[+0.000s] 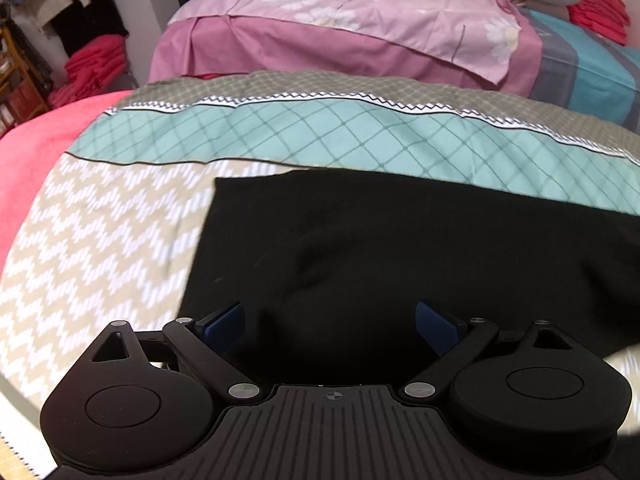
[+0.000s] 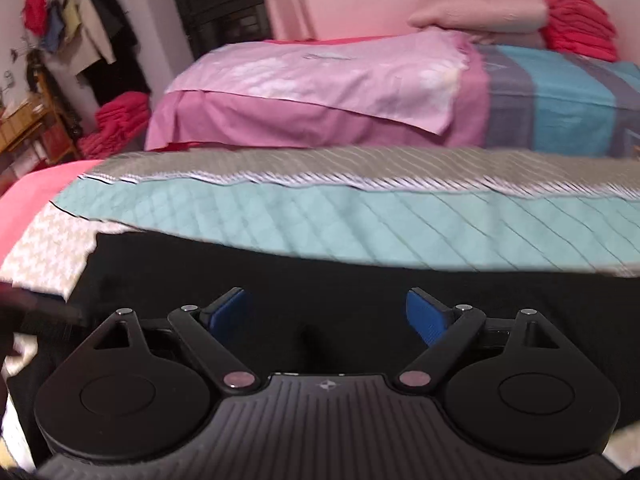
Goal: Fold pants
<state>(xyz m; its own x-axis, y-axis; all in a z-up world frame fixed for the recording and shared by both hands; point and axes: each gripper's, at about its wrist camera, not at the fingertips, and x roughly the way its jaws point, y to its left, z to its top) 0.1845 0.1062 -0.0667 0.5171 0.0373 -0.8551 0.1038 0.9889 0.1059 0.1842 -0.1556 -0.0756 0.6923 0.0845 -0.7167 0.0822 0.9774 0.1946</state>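
Black pants [image 1: 400, 248] lie flat on the patterned bedspread [image 1: 100, 240], their folded edge running from the upper left across to the right. My left gripper [image 1: 330, 326] hovers over the near part of the pants, jaws wide open and empty. In the right wrist view the pants [image 2: 320, 280] fill the lower middle. My right gripper [image 2: 328, 316] is also wide open and empty, just above the black cloth. The blue pads [image 2: 424, 316] hold nothing.
The bedspread has a teal checked band [image 1: 320, 136] beyond the pants. A pink blanket [image 1: 40, 152] lies at the left. Behind are a pink-covered bed [image 1: 340, 28], red folded stacks [image 1: 596, 8] and hanging clothes [image 2: 92, 28] at the far left.
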